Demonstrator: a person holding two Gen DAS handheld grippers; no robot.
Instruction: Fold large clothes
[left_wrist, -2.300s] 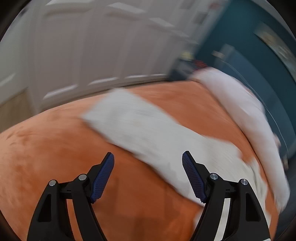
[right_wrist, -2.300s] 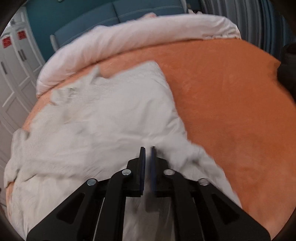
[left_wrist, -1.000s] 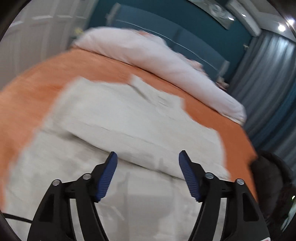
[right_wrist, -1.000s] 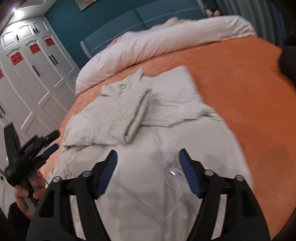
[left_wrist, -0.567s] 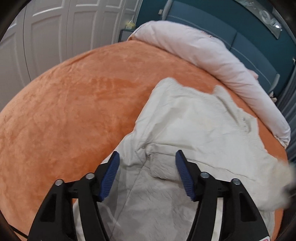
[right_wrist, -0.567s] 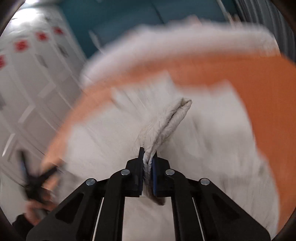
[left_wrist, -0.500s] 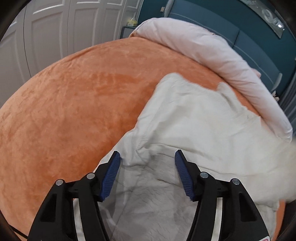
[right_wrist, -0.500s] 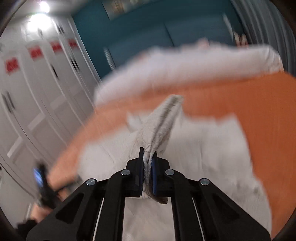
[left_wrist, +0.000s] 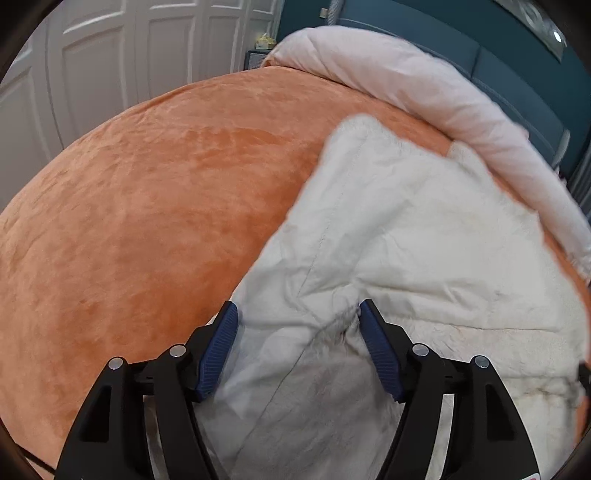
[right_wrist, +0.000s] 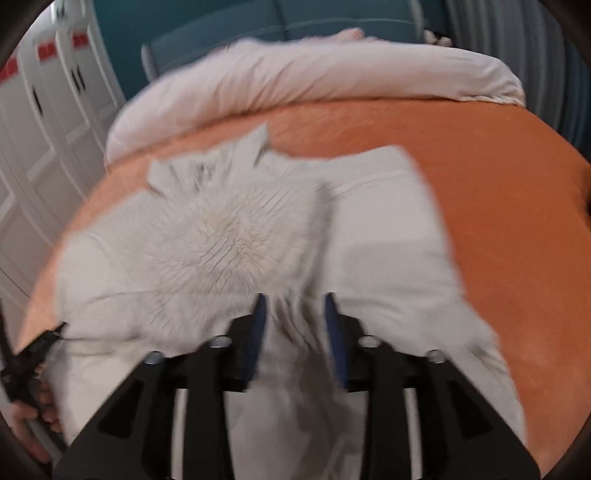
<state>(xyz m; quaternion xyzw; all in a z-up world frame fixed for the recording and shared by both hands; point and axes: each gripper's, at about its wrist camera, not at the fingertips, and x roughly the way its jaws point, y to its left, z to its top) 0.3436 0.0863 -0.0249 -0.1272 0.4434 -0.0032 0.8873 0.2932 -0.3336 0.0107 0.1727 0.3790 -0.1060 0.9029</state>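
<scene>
A large off-white garment (left_wrist: 388, 229) with a fleecy lining lies spread on the orange bedspread (left_wrist: 147, 192). My left gripper (left_wrist: 297, 317) is open, its blue pads straddling a rumpled fold at the garment's near left edge. In the right wrist view the garment (right_wrist: 229, 236) shows its fuzzy inner side, blurred by motion. My right gripper (right_wrist: 295, 306) has its jaws parted, with cloth lying loose between the pads. The left gripper and the hand holding it (right_wrist: 29, 365) show at that view's left edge.
A rolled pale pink duvet (left_wrist: 424, 85) lies along the head of the bed against a teal headboard (right_wrist: 295, 18). White wardrobe doors (left_wrist: 110, 55) stand to the left. Grey curtains (right_wrist: 535, 44) hang at the far right.
My right gripper was shut on a raised fold of the garment; now its jaws have parted and the cloth has dropped onto the bed. My left gripper has stayed open over the garment's left edge.
</scene>
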